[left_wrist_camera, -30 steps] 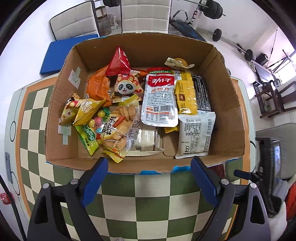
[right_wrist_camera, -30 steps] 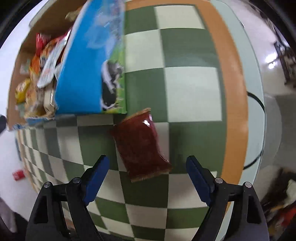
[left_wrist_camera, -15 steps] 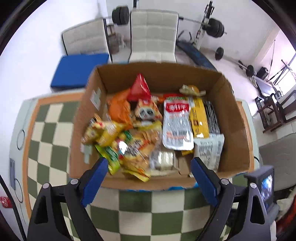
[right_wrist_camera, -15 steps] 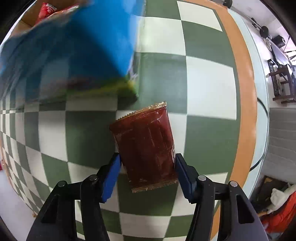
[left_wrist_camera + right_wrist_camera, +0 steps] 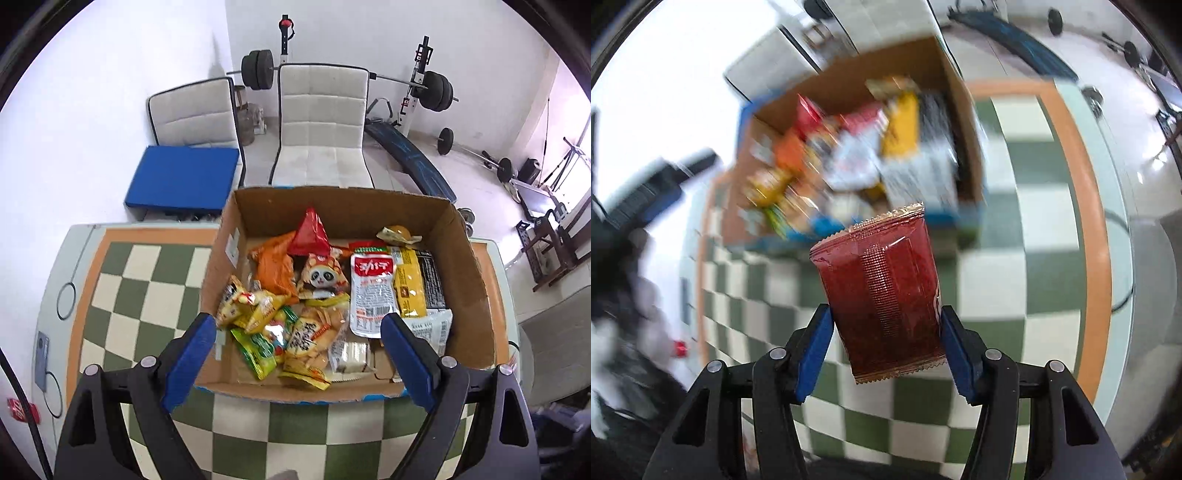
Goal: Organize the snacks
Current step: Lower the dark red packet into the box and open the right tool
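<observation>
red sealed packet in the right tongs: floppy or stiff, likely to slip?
The red packet likely has some stiffness: pinched at its lower half by the right tongs, its free upper end stands up without drooping. The film looks glossy, so a side-edge pinch could slip. It seems light: no visible sag.

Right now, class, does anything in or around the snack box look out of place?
The dark red packet is outside the box, gripped in the right gripper. Inside, the snacks lie jumbled and overlapping, unsorted.

Motion blur smears the cardboard box and its snacks, perhaps unreadable labels.
</observation>
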A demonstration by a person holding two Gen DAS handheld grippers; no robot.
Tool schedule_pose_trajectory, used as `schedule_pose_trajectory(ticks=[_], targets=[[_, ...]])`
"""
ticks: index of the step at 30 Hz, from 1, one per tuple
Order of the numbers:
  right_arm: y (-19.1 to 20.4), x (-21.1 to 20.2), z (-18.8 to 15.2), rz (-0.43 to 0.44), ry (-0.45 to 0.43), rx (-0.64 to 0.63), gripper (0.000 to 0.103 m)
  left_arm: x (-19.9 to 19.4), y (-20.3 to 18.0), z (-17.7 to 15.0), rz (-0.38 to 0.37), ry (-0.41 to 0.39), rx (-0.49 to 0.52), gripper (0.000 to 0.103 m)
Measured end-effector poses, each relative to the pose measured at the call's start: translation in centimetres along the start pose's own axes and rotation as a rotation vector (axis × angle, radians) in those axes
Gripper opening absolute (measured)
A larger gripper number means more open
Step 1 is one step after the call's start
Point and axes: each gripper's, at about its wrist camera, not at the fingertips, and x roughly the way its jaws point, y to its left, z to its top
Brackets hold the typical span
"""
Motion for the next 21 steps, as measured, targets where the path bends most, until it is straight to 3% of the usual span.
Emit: schedule_pose_trajectory(ticks=[4, 9, 21], targets=[[2.4, -1.0, 3.2, 0.021, -0.075, -0.027, 0.061, 0.5, 0.0, 0.4, 0.028, 0.013, 0.018, 0.092], [4.7, 3.3, 7.2, 0.016, -0.098, -0.013, 0.061, 2.3, 0.2, 0.4, 0.054, 0.062, 0.029, 0.092], [3.2, 11.6, 9.0, 0.0, -0.007, 0.058, 0.061, 6.3, 1.0, -0.1, 0.061, 0.171, 0.021, 0.091]])
